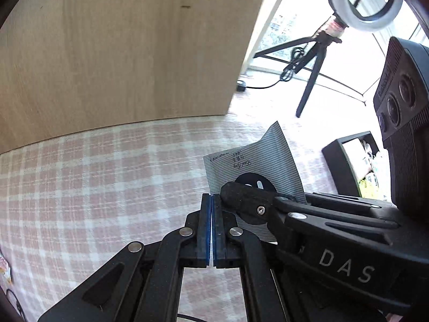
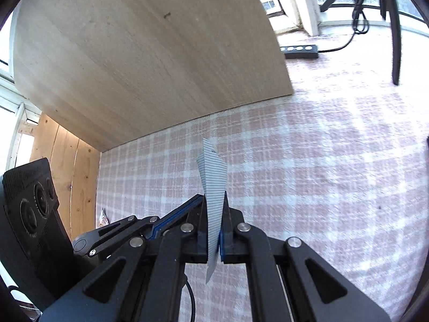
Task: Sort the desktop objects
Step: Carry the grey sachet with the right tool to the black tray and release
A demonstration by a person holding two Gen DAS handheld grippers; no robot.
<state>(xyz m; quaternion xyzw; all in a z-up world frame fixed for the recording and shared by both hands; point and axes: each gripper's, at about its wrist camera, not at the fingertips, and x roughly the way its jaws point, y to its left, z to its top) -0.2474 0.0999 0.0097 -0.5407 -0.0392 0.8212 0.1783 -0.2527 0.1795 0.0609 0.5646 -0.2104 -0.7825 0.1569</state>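
My right gripper (image 2: 214, 209) is shut on a grey striped paper sachet (image 2: 213, 182), held edge-on and upright above the pink checked tablecloth (image 2: 308, 161). In the left wrist view the same sachet (image 1: 252, 158) shows its face with a black round mark and small print, pinched by the right gripper (image 1: 241, 196), which comes in from the right. My left gripper (image 1: 211, 201) is shut and empty, its blue pads pressed together right beside the sachet's left edge. In the right wrist view the left gripper (image 2: 198, 198) lies close at the left of mine.
A light wooden panel (image 1: 120, 48) stands upright behind the cloth. A black tray (image 1: 348, 161) with several small items sits at the right. A tripod with a ring light (image 1: 311, 75) and a power strip (image 2: 299, 51) stand at the back. A small packet (image 2: 103, 218) lies at the left.
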